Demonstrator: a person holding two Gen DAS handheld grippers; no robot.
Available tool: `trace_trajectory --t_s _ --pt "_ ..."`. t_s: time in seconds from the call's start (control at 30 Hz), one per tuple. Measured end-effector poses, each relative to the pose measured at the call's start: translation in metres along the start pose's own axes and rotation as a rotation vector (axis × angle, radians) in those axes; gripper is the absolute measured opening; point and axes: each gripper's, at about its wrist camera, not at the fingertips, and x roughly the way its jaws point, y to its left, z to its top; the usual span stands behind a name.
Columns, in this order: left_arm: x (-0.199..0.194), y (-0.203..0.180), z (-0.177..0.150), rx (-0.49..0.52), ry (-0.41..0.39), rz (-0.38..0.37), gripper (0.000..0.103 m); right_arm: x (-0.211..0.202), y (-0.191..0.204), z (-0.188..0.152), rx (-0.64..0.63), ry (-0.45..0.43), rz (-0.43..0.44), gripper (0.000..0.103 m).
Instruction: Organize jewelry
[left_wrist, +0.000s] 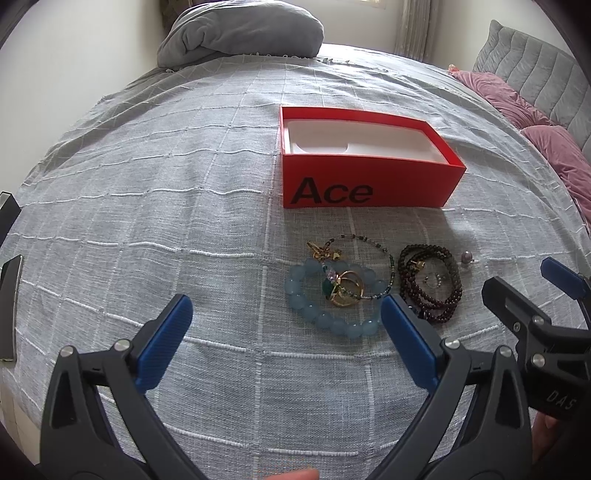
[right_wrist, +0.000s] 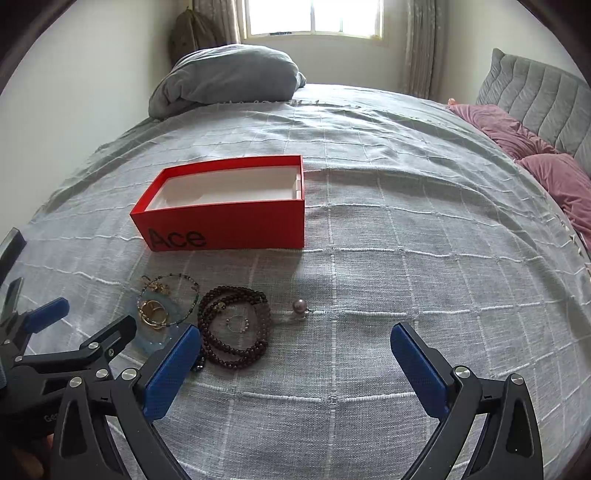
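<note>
Readable writing: "Ace" in black on the long side wall of one red box (left_wrist: 369, 184), and partial letters "DAS" on the black body of the right gripper (right_wrist: 295, 343) where it enters the left wrist view at 4 o'clock. The box sits lidless on a grey checked bedspread (left_wrist: 147, 221), white insert showing, nothing visible inside. In the left wrist view the box lies at 1 o'clock and the jewelry lies just below it, apart from its wall. Jewelry count: one pale blue bead bracelet (left_wrist: 325, 314); one thin strand of small green and dark beads (left_wrist: 373, 266) overlapping it; a cluster of gold rings (left_wrist: 347, 291) inside the blue loop, number not resolvable; small gold pieces (left_wrist: 323, 251) at its 12 o'clock edge; one dark maroon bead string (left_wrist: 432, 284) coiled in several loops just beside it at 3 o'clock, with a small silvery piece (right_wrist: 236, 323) inside the coil; one purple pearl (right_wrist: 299, 306) further on at 3 o'clock. Left gripper (left_wrist: 284, 314): released, fingers wide apart, holding nothing, right blue pad tip next to the blue bracelet. Right gripper: likewise spread wide and unloaded, its left blue pad close beside the maroon coil. Two pink pillows (right_wrist: 535, 158) at 2 o'clock, one folded grey blanket (right_wrist: 229, 74) at 12 o'clock
</note>
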Motion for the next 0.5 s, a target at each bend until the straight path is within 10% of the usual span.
trace_trajectory --t_s 0.5 --pt "0.0002 -0.0004 -0.0002 0.001 0.001 -0.004 0.100 -0.0002 -0.0004 -0.0011 0.002 0.002 0.001 0.103"
